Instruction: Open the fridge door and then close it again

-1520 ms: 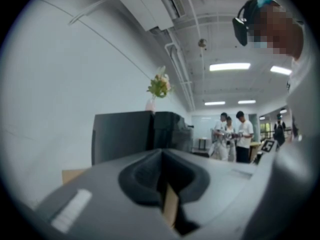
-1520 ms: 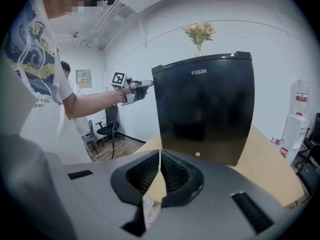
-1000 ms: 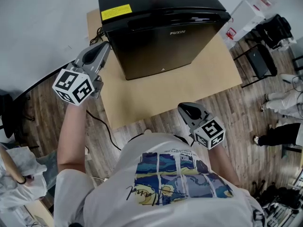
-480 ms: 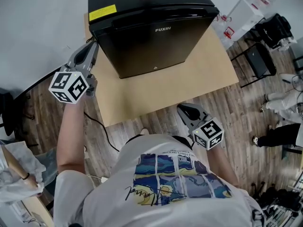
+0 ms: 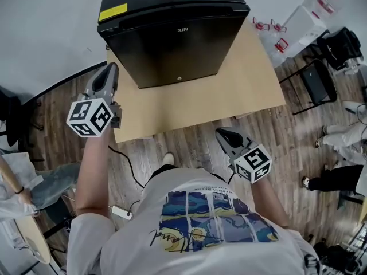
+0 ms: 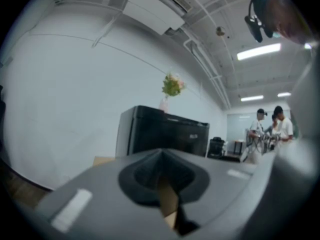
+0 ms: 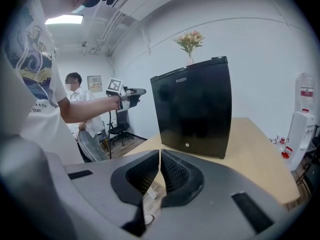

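The black mini fridge (image 5: 172, 33) stands with its door closed on a low wooden platform (image 5: 246, 90). My left gripper (image 5: 110, 69) is shut and empty, held level off the fridge's left front corner, a short way from it and not touching. In the left gripper view the shut jaws (image 6: 161, 154) point past the fridge (image 6: 165, 131). My right gripper (image 5: 220, 134) is shut and empty too, over the wood floor in front of the platform. The right gripper view shows its closed tips (image 7: 160, 156) below the fridge's front (image 7: 195, 114), and the left gripper (image 7: 136, 91) at the far left.
A vase of flowers (image 7: 189, 44) stands on the fridge top. White boxes (image 5: 298, 22) and a black chair (image 5: 315, 76) lie to the platform's right. A power strip (image 5: 121, 212) with a cable is on the floor at left. People (image 6: 267, 129) stand further off.
Both grippers have drawn back from the fridge. The left one, which was right beside the fridge's left front corner, now sits further left and nearer to me. The door stays closed.
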Demonstrator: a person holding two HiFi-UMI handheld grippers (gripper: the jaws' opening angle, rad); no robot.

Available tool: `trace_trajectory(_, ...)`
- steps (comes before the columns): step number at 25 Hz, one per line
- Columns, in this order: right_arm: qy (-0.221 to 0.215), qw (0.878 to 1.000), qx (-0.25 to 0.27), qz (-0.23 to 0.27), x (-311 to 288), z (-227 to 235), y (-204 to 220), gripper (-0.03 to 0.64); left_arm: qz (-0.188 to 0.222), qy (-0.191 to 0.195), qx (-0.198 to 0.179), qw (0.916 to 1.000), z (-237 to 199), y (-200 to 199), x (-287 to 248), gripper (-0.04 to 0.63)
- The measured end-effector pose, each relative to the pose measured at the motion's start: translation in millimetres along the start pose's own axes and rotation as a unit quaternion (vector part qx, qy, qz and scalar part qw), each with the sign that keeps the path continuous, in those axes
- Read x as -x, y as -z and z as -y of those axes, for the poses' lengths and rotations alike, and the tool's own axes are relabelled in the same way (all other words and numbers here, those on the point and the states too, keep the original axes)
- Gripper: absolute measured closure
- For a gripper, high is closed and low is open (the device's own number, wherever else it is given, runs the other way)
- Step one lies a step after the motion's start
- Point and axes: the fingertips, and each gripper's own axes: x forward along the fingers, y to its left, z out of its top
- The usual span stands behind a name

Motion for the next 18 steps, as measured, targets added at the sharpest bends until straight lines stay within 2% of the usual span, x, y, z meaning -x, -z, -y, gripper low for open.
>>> trace_trajectory(7, -0.036, 0.999, 0.016, 0.006, 38, 4, 14, 0.597, -0.042, 0.006, 0.026, 0.9988, 98, 52, 48, 0.586)
trace_trajectory(12, -0.063, 0.998, 0.024, 0.006, 66, 2, 32, 0.598, -0.087, 0.032, 0.033, 0.9952, 186, 101, 87, 0.586)
trace_trajectory(18, -0.093, 0.995, 0.038, 0.005, 87, -10, 45, 0.600, -0.102, 0.034, 0.053, 0.9928, 253, 131, 133, 0.586)
